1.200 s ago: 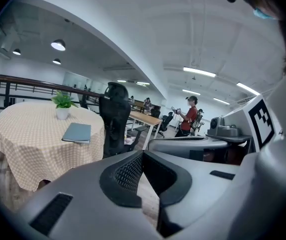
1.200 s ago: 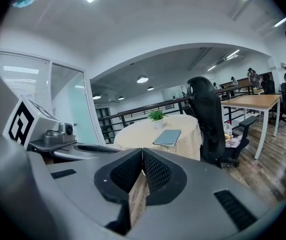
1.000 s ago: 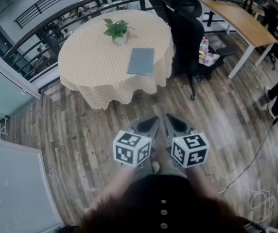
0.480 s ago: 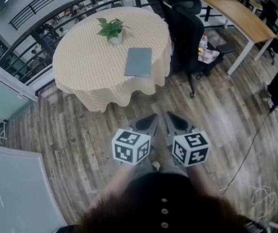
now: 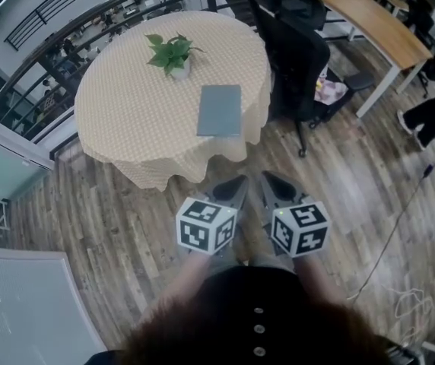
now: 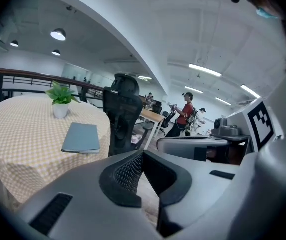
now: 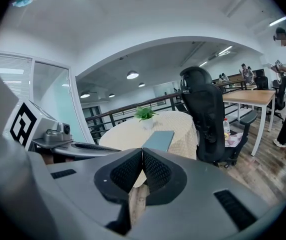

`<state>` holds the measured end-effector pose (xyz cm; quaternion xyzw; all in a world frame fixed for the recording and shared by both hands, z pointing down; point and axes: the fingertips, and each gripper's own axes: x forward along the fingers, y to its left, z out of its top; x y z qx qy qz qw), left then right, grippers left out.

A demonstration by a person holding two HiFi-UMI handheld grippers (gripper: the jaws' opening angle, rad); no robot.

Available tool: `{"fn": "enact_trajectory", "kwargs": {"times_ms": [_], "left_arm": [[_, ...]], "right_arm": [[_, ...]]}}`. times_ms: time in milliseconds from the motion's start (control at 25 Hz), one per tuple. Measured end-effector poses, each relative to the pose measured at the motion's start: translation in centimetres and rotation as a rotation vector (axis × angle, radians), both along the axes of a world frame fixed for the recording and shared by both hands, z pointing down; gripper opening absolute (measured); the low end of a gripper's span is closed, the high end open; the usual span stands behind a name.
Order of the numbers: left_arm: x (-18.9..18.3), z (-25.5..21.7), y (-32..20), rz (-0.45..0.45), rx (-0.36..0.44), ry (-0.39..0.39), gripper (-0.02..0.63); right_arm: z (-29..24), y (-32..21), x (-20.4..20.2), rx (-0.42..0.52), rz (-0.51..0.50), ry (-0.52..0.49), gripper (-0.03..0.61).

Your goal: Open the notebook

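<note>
One table (image 5: 126, 112) bears one notebook (image 5: 220, 110) and one plant (image 5: 170, 53); left hand-held gripper (image 5: 239, 182) and right hand-held gripper (image 5: 268, 178) are both closed.

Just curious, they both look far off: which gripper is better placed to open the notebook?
Right, probably. Both are shut and short of the table, but the right gripper points straight at the notebook; the left gripper aims beside it.

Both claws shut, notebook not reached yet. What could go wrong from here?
1. The notebook lies flat and closed on a loose tablecloth; a claw digging under the cover may snag or drag the cloth.
2. Left claw and right claw are shut; they must open before gripping.
3. The office chair crowds that side of the table.
</note>
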<state>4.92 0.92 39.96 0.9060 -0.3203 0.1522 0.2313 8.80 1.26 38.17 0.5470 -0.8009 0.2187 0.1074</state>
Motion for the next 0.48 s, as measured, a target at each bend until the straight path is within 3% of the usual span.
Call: {"fn": "enact_trajectory", "kwargs": {"times_ms": [480], "left_arm": [[-1.2,-0.9,-8.5,0.101,0.001,-0.003,0.009]], "right_arm": [[-0.8,-8.7,-1.3,-0.008,0.070,0.011,0.011]]}}
